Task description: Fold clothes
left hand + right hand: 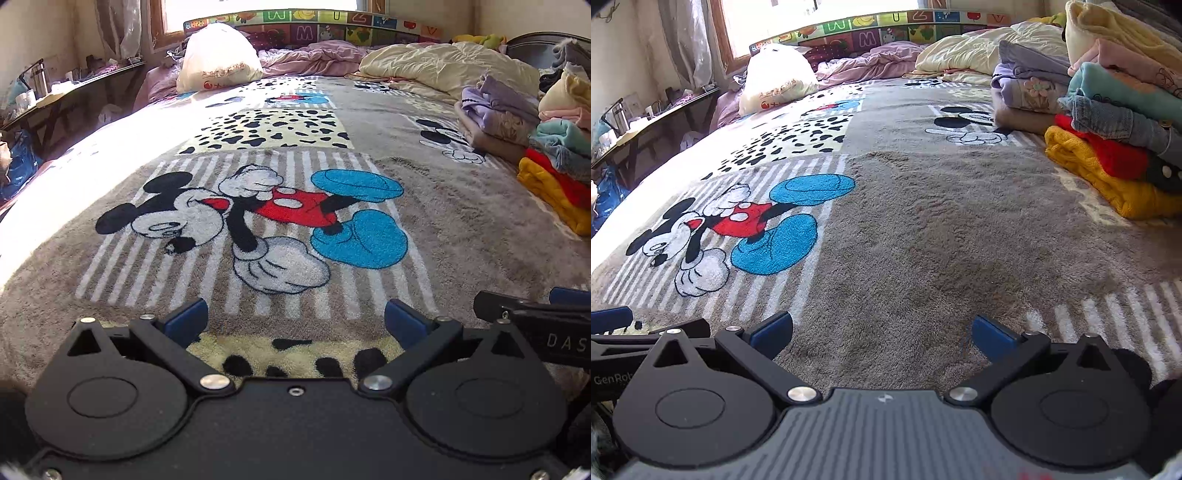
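A stack of folded clothes sits on the bed at the right, with a yellow knit at the bottom, red, denim, teal and pale yellow pieces above; it also shows in the left wrist view. A second folded pile in purple and beige lies behind it. My left gripper is open and empty, low over the grey Mickey Mouse blanket. My right gripper is open and empty over the blanket's plain grey part, beside the left one.
A white plastic bag stands at the far end of the bed. A cream duvet and a purple quilt are bunched near the colourful headboard. A dark side table with clutter runs along the left.
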Tool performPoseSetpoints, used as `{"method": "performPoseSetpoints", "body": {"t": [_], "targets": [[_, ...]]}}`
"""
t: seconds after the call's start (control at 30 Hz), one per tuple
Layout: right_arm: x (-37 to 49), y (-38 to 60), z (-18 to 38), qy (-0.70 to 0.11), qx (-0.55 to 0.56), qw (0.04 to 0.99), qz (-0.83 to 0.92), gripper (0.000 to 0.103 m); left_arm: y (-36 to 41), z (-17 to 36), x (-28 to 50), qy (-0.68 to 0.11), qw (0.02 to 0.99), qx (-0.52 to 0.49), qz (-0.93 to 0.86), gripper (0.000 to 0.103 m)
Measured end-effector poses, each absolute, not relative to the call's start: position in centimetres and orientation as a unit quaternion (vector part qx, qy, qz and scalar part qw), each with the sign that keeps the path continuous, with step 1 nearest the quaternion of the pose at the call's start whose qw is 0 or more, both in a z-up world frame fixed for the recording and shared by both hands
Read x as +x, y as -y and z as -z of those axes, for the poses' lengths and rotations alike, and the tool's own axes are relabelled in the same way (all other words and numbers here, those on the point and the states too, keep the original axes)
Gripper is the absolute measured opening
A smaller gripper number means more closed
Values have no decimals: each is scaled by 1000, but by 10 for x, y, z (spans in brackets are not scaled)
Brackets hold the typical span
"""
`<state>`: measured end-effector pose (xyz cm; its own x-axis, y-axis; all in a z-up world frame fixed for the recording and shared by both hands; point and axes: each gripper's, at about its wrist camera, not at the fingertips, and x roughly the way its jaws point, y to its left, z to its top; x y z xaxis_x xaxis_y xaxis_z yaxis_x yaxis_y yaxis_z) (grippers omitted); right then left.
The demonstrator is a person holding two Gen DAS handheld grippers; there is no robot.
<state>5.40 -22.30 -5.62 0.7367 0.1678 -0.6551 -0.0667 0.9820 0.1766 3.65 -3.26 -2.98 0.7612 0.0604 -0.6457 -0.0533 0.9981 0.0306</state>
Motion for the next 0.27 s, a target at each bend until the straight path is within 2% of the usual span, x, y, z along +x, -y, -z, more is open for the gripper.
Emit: {"method": "performPoseSetpoints", "body": {"t": [0.27], "targets": [[42,217,26,-334,54,938,-75,103,24,2,28,-324,946,-18,-17,103]]}}
